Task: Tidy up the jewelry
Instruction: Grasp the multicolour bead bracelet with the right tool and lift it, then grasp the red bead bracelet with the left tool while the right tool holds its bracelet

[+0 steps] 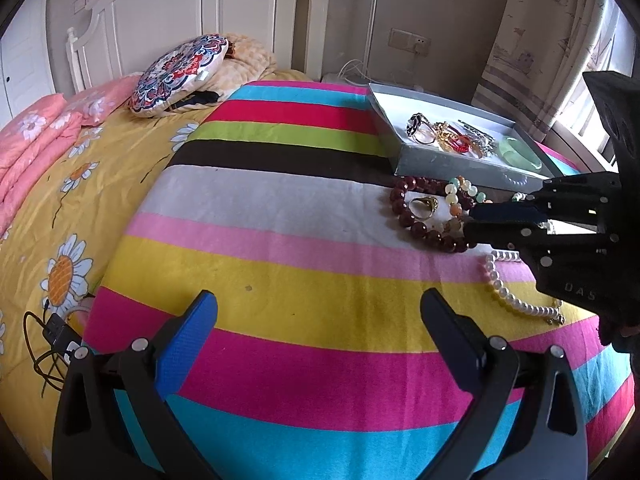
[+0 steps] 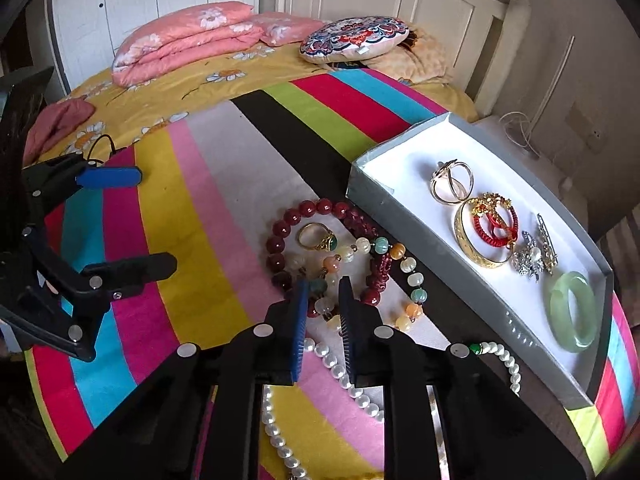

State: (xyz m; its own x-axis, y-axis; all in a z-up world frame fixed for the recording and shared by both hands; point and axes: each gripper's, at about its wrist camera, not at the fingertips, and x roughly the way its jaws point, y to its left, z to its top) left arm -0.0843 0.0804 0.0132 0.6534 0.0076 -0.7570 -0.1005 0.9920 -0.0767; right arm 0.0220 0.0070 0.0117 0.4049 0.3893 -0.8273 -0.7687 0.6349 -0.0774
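Between the narrowed fingers of the right gripper point(image 2: 323, 284), a bracelet of pale mixed beads point(image 2: 376, 264) is being pinched on the striped blanket point(image 2: 192, 208). The jaws are drawn close about a bead or two, but whether the pads actually press on them cannot be told. Tangled with it lie a dark red bead bracelet point(image 2: 280, 240), a gold ring with a green stone point(image 2: 318, 237) and a pearl necklace point(image 2: 340, 372). Just beside the heap stands a grey box with a white lining point(image 2: 372, 196), already holding a green bangle point(image 2: 572, 312), gold rings and brooches.

Risks, as judged: round, glossy beads may slip from flat ribbed pads; the overlapping strands may be dragged up together; the ring may be flicked onto soft cloth and lost.

The left gripper point(image 1: 320, 312) is held wide apart over the blanket, grasping nothing.
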